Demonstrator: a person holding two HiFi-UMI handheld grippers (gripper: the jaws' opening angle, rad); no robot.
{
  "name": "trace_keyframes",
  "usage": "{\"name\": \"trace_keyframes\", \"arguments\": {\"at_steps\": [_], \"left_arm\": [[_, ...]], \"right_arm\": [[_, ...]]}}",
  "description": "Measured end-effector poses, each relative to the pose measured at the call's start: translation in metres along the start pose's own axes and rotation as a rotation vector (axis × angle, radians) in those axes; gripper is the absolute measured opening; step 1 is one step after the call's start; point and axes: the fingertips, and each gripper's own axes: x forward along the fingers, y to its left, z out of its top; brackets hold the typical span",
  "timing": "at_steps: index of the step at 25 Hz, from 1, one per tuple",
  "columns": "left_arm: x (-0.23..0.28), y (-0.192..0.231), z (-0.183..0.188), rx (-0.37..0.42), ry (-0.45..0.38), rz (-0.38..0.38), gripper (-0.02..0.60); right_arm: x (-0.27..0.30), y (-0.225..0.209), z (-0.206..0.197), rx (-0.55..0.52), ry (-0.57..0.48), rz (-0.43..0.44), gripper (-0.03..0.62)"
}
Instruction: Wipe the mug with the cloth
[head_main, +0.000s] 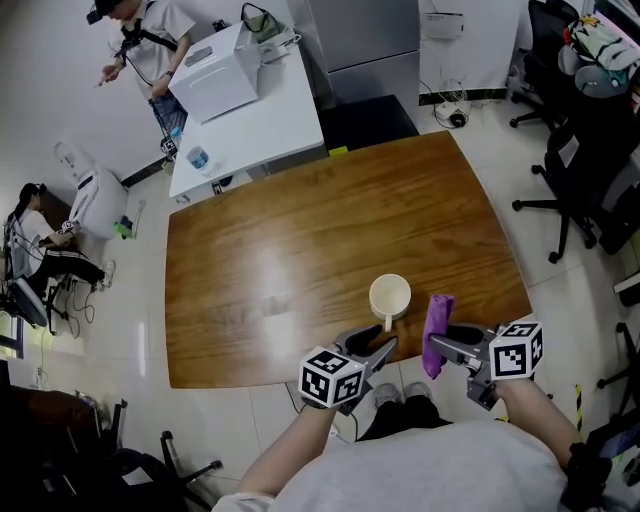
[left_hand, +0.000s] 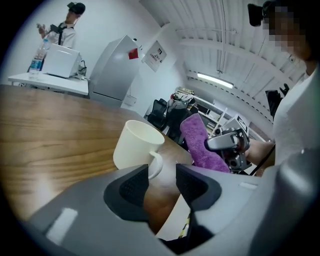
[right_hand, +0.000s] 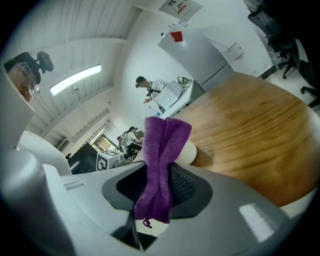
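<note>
A cream mug (head_main: 390, 297) stands upright on the wooden table (head_main: 300, 240), close to its front edge, with its handle toward me. My left gripper (head_main: 374, 346) sits just short of that handle. In the left gripper view its jaws stand apart; the mug (left_hand: 136, 144) and its handle (left_hand: 156, 165) lie just ahead of the left gripper (left_hand: 162, 176), untouched by the pads. My right gripper (head_main: 444, 343) hovers right of the mug, shut on a purple cloth (head_main: 436, 333) that sticks up from the jaws. The cloth (right_hand: 161, 160) fills the right gripper (right_hand: 159, 186) and hides most of the mug (right_hand: 188, 152).
A white table (head_main: 270, 125) with a white box (head_main: 215, 80) and a water bottle (head_main: 198, 158) stands behind the wooden one. Black office chairs (head_main: 580, 170) are at the right. Two people are at the far left, one standing and one seated.
</note>
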Motion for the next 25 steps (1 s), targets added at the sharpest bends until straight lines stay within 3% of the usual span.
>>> {"name": "trace_keyframes", "arguments": {"at_steps": [10,16,25], "left_arm": [[0.016,0.002,0.002,-0.028,-0.019,0.021,0.151],[0.013,0.003,0.006,-0.052,-0.049,0.029,0.046],[0.011,0.001,0.007,-0.071,-0.047,0.011,0.045]], "right_arm": [[0.006,-0.017,0.002,0.004,0.007,0.020,0.129],[0.013,-0.017,0.006,0.036,-0.010,0.047,0.129],[0.028,-0.021,0.010,0.074,-0.024,0.041,0.129]]}}
